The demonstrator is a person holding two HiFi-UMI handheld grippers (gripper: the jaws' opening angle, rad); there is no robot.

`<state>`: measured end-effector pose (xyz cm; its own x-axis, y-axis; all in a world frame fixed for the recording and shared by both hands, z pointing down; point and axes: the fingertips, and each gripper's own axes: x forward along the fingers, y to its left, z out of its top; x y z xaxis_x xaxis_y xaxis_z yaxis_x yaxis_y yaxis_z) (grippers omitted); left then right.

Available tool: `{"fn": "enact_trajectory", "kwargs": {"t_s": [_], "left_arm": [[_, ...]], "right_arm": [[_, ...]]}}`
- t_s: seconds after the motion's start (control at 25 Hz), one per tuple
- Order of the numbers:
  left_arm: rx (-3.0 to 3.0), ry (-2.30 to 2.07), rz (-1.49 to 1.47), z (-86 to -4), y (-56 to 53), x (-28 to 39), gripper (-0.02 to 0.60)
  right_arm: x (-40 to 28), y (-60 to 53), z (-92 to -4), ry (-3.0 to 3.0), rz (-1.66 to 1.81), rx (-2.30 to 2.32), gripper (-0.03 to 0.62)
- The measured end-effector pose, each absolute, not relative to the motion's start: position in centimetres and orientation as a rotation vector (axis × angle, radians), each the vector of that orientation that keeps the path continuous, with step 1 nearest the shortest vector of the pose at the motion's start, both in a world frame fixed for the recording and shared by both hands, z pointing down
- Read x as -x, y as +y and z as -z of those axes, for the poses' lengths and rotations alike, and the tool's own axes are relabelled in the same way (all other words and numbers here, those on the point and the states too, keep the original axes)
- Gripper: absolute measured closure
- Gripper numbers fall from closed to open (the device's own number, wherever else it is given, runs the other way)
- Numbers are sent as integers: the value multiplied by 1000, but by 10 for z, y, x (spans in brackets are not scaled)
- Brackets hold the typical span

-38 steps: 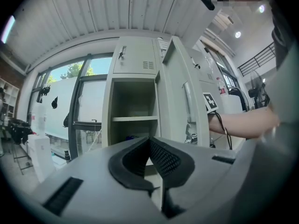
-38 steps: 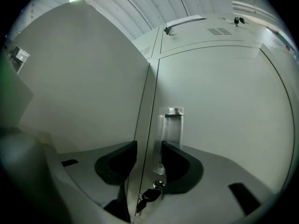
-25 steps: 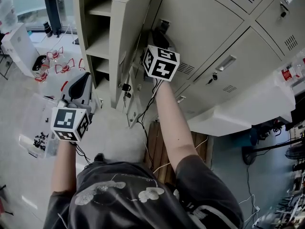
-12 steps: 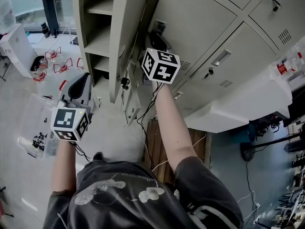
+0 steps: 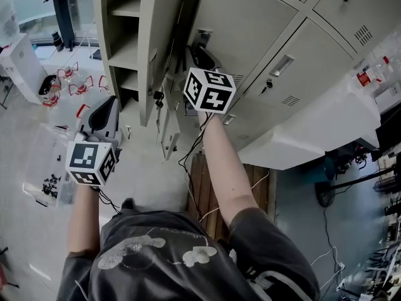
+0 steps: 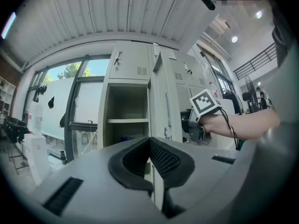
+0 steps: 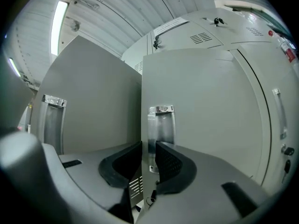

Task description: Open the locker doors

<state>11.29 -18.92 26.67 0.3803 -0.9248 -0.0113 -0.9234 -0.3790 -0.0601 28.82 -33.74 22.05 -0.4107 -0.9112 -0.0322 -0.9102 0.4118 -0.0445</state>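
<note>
The right tongs [image 7: 148, 164] are clamped on the left edge of a grey locker door [image 7: 205, 125], at its metal handle [image 7: 160, 122] in the frame's centre. A neighbouring door [image 7: 93, 106] at left stands swung open (shelves [image 5: 122, 58] show at upper left of the head view). The left tongs [image 6: 149, 146] are pressed together, holding nothing.

Bright even daylight, fisheye-warped edges, dark corners
</note>
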Motion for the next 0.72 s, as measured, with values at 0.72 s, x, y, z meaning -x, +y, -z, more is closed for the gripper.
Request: {"fn": "enact_trajectory", "kwargs": {"t_s": [0.72], "left_arm": [[2554, 1722, 20, -267, -144, -149, 572]], "right_arm": [[-307, -275, -217, 2652, 35, 1489, 465]]}}
